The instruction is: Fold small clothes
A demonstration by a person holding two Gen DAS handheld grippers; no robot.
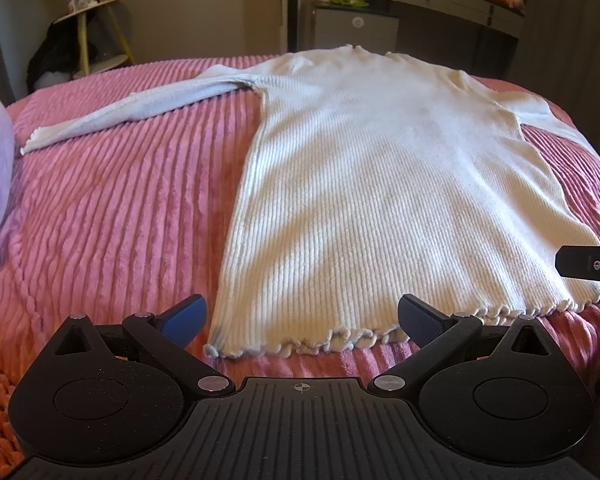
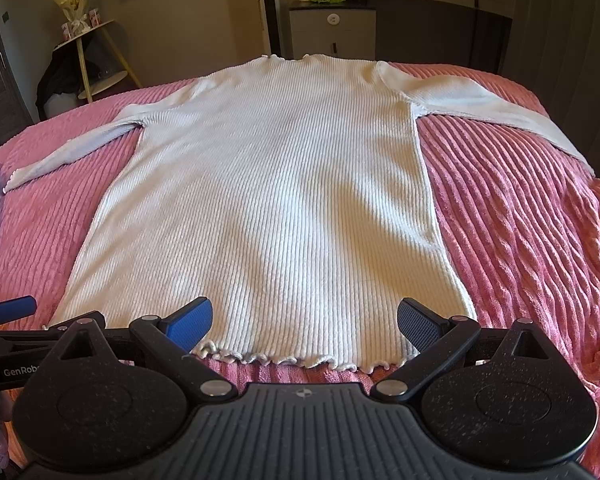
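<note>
Garment: white ribbed knit long-sleeved top (image 2: 268, 200) spread flat on pink corduroy bedspread (image 2: 520, 220), sleeves out.
Left gripper (image 1: 302, 322): wide open, empty, at the hem's left corner.
Right gripper (image 2: 305, 326): wide open, empty, over the hem's right half.

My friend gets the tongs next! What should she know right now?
Left tongs: open, empty, hanging near the hem's left corner.
Right tongs: open, empty, hanging over the hem's right part.
White ribbed sweater: spread flat on the pink bedspread, hem nearest you, collar far away. Left sleeve and right sleeve both stretch out sideways.
Done: sweater laid out smooth.
Left: every fold. No sleeve is tucked in and the body is not doubled over yet. A sleeve would probably be a good first grab.
</note>
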